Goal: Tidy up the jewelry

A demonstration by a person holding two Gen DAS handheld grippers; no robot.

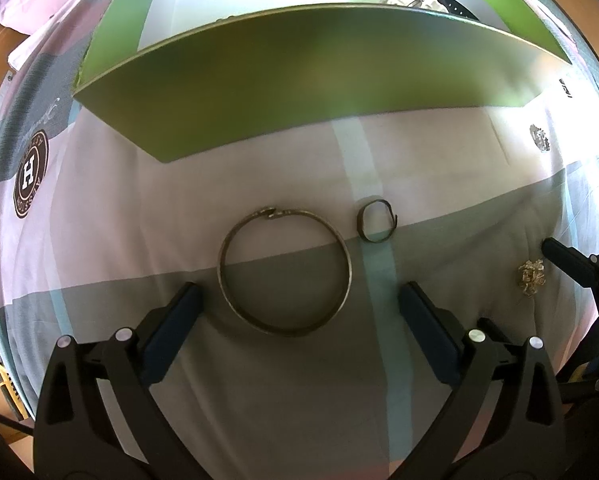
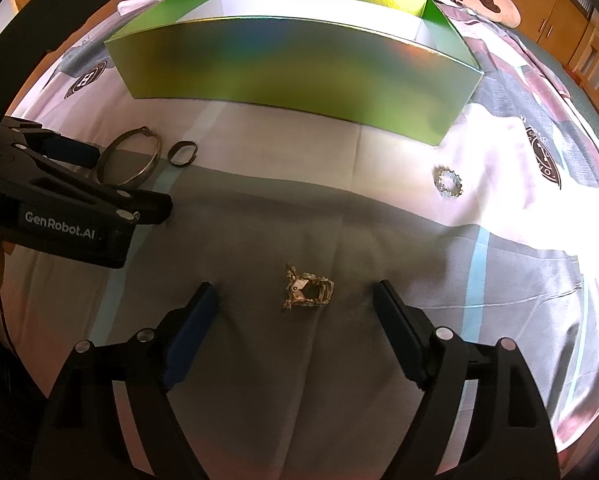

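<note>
Bedsheet (image 1: 139,216) bangle (image 1: 285,272) lies between left gripper (image 1: 299,300) fingers.

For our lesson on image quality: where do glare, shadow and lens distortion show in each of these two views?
Left wrist view: the inside of the green box is washed out white, its straight rim bows into an arc, and the bangle lies half in shadow. Right wrist view: glare bleaches the bedsheet at right, while the gold clip sits in shade.

Harsh glare whitens the green box (image 1: 319,76) interior and right bedsheet (image 2: 499,184); foreground shadowed, fisheye edges bent.
</note>
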